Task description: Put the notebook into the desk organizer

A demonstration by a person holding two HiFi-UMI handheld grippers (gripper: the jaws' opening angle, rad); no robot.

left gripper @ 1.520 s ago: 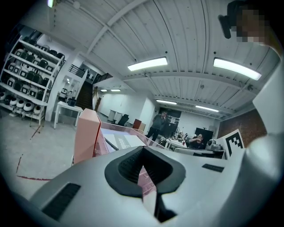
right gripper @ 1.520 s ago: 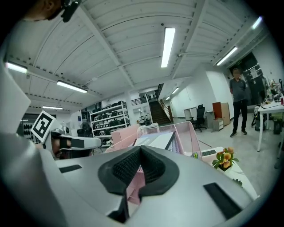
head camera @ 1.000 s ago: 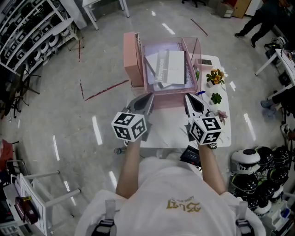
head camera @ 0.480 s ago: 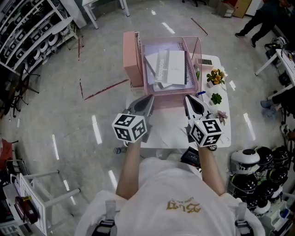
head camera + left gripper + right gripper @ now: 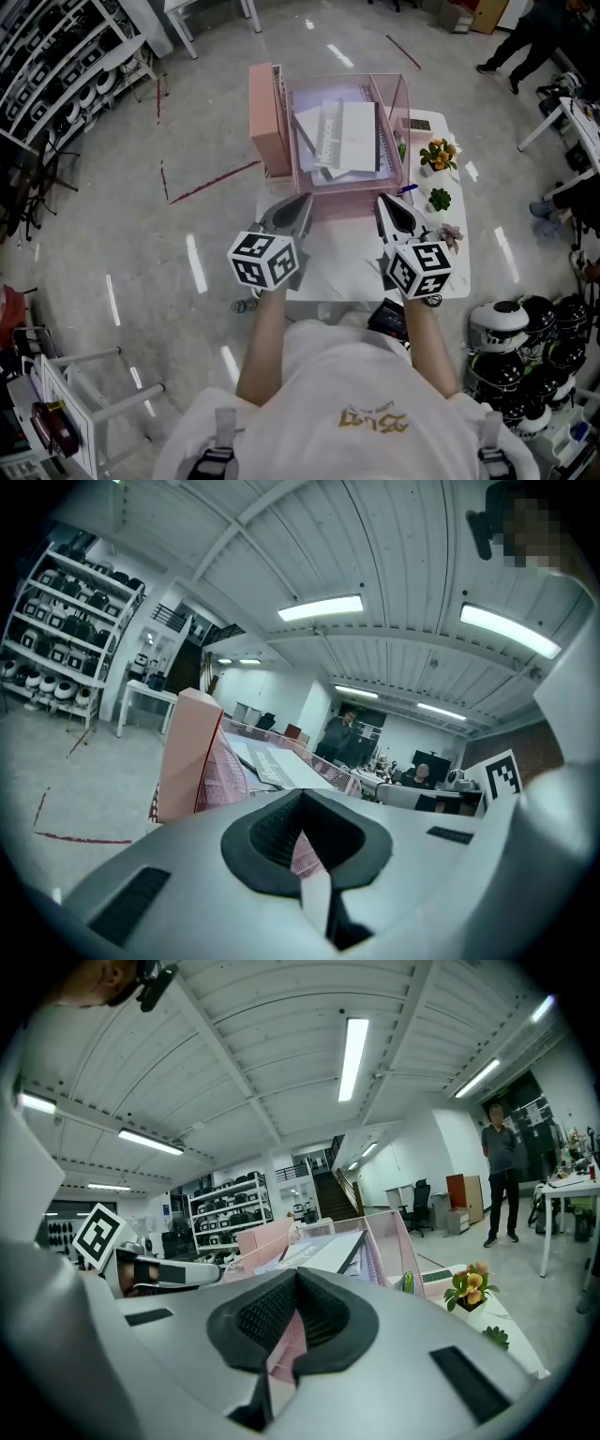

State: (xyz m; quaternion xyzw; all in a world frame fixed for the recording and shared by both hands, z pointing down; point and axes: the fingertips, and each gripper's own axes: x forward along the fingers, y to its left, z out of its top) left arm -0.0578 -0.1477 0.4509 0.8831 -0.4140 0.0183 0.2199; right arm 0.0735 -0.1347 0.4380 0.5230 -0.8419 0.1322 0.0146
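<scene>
**Colleague:** Where's the notebook?

**Me:** The notebook [image 5: 360, 136] is inside the desk organizer [image 5: 343, 205], lying flat-ish on top of the loose papers in the big open tray. It isn't square to the walls; it sits slightly skewed and leans up toward the right wall.

**Colleague:** What does it look like from where you stand?

**Me:** A pale, almost white cover with a small line of print near the middle, too small for me to read. A dark edge runs down its right side. Just to its left, touching it, lies a grey booklet [image 5: 327, 137] with white lettering along its length.

**Colleague:** And the organizer itself?

**Me:** It's pink mesh with see-through walls, plus a tall, solid pink compartment [image 5: 267, 117] on its left side. It stands at the far end of the white table [image 5: 347, 267].

**Colleague:** What are your tools doing?

**Me:** My left gripper [image 5: 304, 200] has its jaws pressed together with nothing between them, its tip just short of the organizer's front wall. My right gripper [image 5: 382, 201] is the same: jaws together, empty, and pointing at the front wall's right part. Neither touches the notebook.

**Colleague:** Anything else on the table?

**Me:** On the right are a small pot of yellow flowers [image 5: 438, 155] and a green plant [image 5: 440, 199].
</scene>
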